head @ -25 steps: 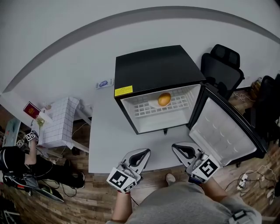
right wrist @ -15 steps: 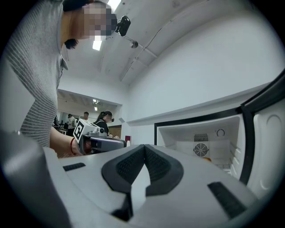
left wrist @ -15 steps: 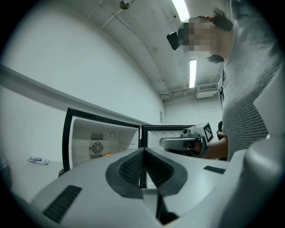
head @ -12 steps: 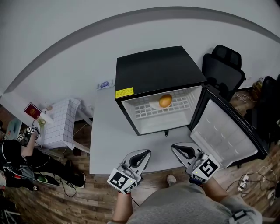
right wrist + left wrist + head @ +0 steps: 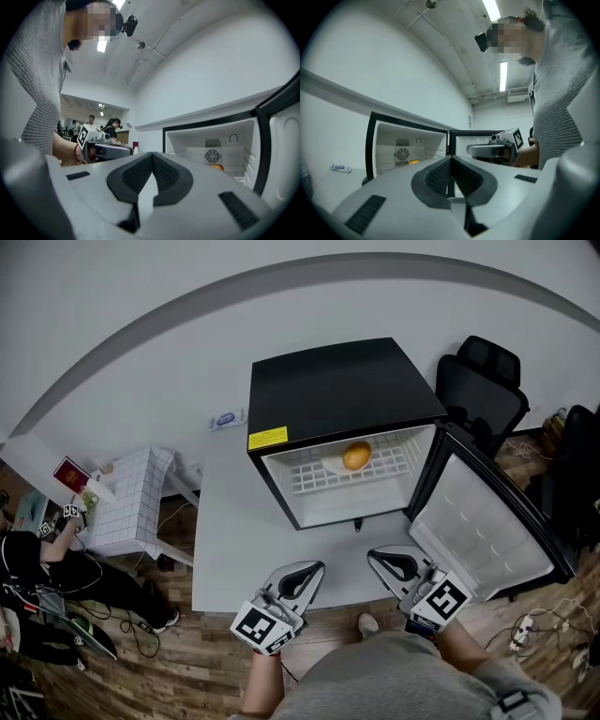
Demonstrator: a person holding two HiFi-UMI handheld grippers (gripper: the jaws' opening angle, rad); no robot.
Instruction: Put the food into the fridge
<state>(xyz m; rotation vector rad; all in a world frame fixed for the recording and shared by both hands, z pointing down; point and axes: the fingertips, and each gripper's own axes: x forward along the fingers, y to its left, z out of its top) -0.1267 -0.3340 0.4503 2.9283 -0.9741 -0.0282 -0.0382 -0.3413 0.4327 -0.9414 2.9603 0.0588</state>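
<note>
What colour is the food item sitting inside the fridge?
The food item is orange; clearest in the head view.

The food [image 5: 355, 456] — small, round, orange — sits on the white wire shelf [image 5: 309, 474] inside the fridge [image 5: 337, 390]. The fridge is black with a white interior, its door [image 5: 478, 526] swung wide open to the right.

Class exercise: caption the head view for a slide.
Black mini fridge, door open, round orange food on its shelf; left gripper and right gripper held shut and empty at the table's near edge.
</note>
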